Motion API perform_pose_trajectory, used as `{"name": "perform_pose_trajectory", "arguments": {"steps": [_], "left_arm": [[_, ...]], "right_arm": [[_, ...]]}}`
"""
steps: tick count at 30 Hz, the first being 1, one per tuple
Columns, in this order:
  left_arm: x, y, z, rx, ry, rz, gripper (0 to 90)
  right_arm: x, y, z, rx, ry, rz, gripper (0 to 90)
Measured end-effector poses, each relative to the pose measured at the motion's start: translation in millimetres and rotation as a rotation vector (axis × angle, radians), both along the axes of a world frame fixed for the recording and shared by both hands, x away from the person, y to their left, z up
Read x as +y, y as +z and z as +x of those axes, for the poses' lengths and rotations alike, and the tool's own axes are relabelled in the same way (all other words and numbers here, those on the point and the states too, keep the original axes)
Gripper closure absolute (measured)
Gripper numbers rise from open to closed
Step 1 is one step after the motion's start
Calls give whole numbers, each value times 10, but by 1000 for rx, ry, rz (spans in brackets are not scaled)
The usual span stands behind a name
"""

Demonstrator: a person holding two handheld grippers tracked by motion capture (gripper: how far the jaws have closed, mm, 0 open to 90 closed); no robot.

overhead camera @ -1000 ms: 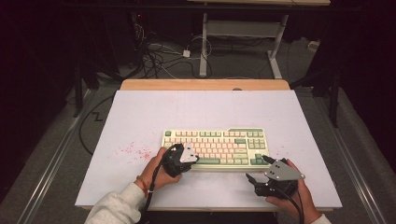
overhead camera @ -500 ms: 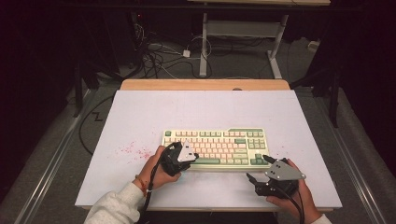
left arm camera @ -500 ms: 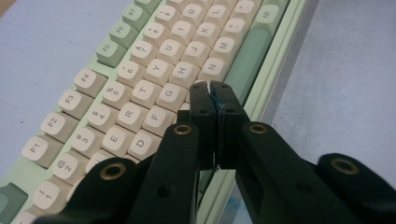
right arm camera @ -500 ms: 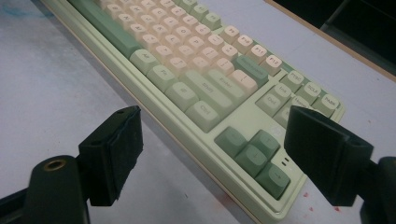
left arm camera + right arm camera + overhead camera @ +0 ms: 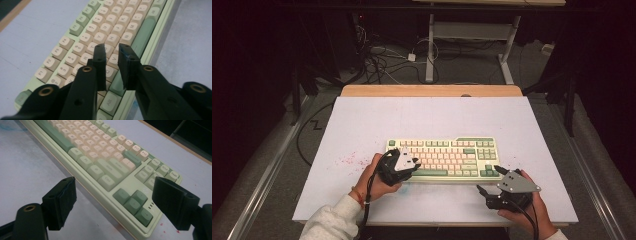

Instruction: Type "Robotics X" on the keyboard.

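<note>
Over the left end of the keyboard [image 5: 443,158], your left gripper [image 5: 111,50] hangs just above the letter keys, its jaws parted by a narrow gap after just opening, with nothing between them. The keyboard lies mid-table, long axis running left to right. Your right gripper [image 5: 113,202] stands wide and empty, just off the keyboard's near right corner, so the left hand is nearer the keys.

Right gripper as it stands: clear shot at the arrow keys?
Probably yes. The right gripper has its fingers spread wide beside the near right corner of the keyboard, and the arrow keys lie right ahead between them with nothing in the way. The left gripper sits over the other end.
</note>
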State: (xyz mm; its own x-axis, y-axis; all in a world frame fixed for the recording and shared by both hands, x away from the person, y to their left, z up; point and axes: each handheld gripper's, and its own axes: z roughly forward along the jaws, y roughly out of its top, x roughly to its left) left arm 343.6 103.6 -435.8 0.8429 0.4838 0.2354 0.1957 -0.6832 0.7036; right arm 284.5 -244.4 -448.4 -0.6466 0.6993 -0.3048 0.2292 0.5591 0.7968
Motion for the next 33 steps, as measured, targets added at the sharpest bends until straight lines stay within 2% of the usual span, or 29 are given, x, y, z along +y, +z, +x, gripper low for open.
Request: {"name": "perform_pose_trajectory", "arguments": {"steps": [5, 7, 11, 17, 19, 23, 28, 33], "left_arm": [[47, 8, -2, -23, 24, -4, 601], [58, 1, -19, -49, 40, 4, 543], [94, -12, -36, -68, 64, -1, 454], [174, -33, -68, -83, 93, -17, 302], [201, -48, -82, -91, 103, -8, 259], [260, -68, -107, -94, 113, -20, 216], [305, -89, -149, -106, 118, -19, 188], [342, -118, -187, -114, 120, 2, 187]], "right_arm": [[-10, 7, 4, -1, -4, 5, 200], [-15, 11, 6, -1, -4, 6, 200], [-20, 14, 8, 1, -10, 10, 200], [-39, 23, 15, -2, -17, 13, 204], [-50, 28, 19, -3, -16, 13, 207], [-68, 40, 25, -10, -21, 15, 238], [-111, 73, 23, -10, -14, 41, 289], [-143, 121, 33, -8, -7, 46, 437]]}}
